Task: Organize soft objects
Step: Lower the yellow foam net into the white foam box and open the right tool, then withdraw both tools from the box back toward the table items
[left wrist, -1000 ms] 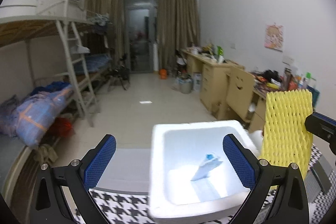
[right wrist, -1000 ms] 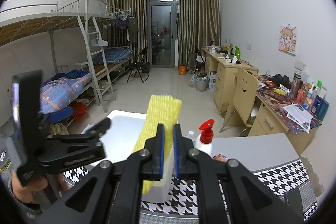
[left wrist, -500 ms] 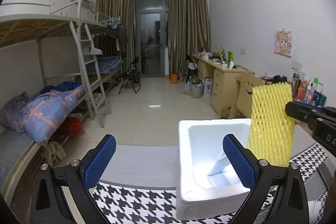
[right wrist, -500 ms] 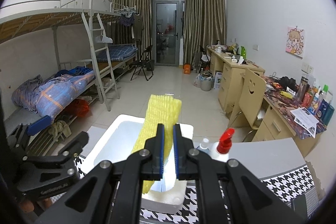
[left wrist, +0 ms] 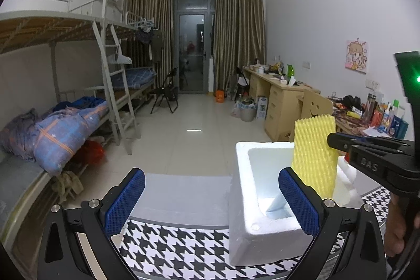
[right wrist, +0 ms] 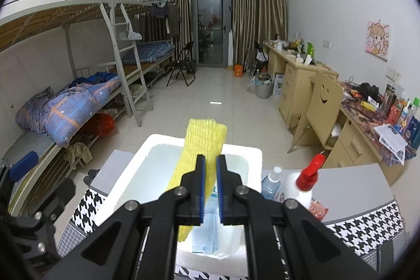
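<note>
While I hold the yellow foam net (right wrist: 202, 148) pinched in my right gripper (right wrist: 210, 190), its jaws are nearly together, squeezing the soft mesh, and it stands upright over the white foam box (left wrist: 245, 204). Seen from my left side, the net's lower end hangs inside the box against its right wall, and its top sticks up well above the rim. My left gripper (left wrist: 207, 201) is wide apart and holds nothing, with the box just off its right finger (the box sits on the checkered cloth (left wrist: 183, 243)).

Inside the box there is already 1 flat pale packet (right wrist: 207, 232) lying on the bottom, right under the net.

What worries me is the release. The net is light and springy, so if I let go while it is this tall and upright, I judge it could tip over the rim and fall outside. It could also cling to the ribbed pads and lift back out with me. Just to the right of the box stand 2 bottles, a clear one (right wrist: 271, 181) and a white one with a red sprayer (right wrist: 305, 183); a swing of my right gripper toward them could knock them over. Pressing down hard might shove the light box along the cloth, since my left gripper is not steadying it.
</note>
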`<state>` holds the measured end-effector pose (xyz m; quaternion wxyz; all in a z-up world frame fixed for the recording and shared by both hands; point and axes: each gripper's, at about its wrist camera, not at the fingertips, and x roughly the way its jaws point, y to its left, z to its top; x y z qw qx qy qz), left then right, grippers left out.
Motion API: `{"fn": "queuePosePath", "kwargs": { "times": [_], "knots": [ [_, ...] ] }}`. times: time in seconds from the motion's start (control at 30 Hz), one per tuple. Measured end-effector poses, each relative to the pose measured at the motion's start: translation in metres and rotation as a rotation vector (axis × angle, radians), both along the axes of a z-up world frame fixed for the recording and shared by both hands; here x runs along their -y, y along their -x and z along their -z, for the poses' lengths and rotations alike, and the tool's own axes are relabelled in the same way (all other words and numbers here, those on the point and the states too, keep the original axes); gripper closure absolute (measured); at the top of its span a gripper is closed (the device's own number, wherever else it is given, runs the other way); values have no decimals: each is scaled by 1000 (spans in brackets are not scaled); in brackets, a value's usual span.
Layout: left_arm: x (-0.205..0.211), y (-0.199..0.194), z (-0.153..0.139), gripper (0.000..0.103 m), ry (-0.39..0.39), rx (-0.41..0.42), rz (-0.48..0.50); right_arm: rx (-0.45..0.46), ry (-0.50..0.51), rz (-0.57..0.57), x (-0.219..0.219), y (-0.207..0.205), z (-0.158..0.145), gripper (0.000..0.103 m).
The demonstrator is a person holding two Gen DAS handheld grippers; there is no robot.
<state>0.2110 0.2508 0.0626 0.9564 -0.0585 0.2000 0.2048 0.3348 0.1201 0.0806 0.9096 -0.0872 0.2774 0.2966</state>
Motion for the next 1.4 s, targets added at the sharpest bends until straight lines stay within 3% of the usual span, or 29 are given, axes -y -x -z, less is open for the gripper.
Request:
{"fn": "queuePosePath", "kwargs": {
  "times": [0.1,0.13,0.2,0.23,0.27,0.53,0.93,1.4],
  "knots": [
    [-1,0,1,1,6,-9,13,-23,8,-3,-5,-6,6,92],
    [-1,0,1,1,5,-11,10,-38,13,-2,-7,-9,9,87],
    [-3,0,2,1,10,-12,11,-74,27,-6,-11,-14,15,59],
    [-4,0,2,1,15,-10,10,-88,35,-12,-12,-17,18,36],
    [-5,0,2,1,18,-7,9,-88,34,-7,-13,-17,19,30],
    [-4,0,3,1,21,-18,9,-64,39,-1,-8,-7,14,29],
    [10,26,-10,1,1,-1,2,2,18,17,13,22,-13,10],
    [44,65,-19,1,-6,7,13,21,-3,2,53,60,-23,9]
  ]
}}
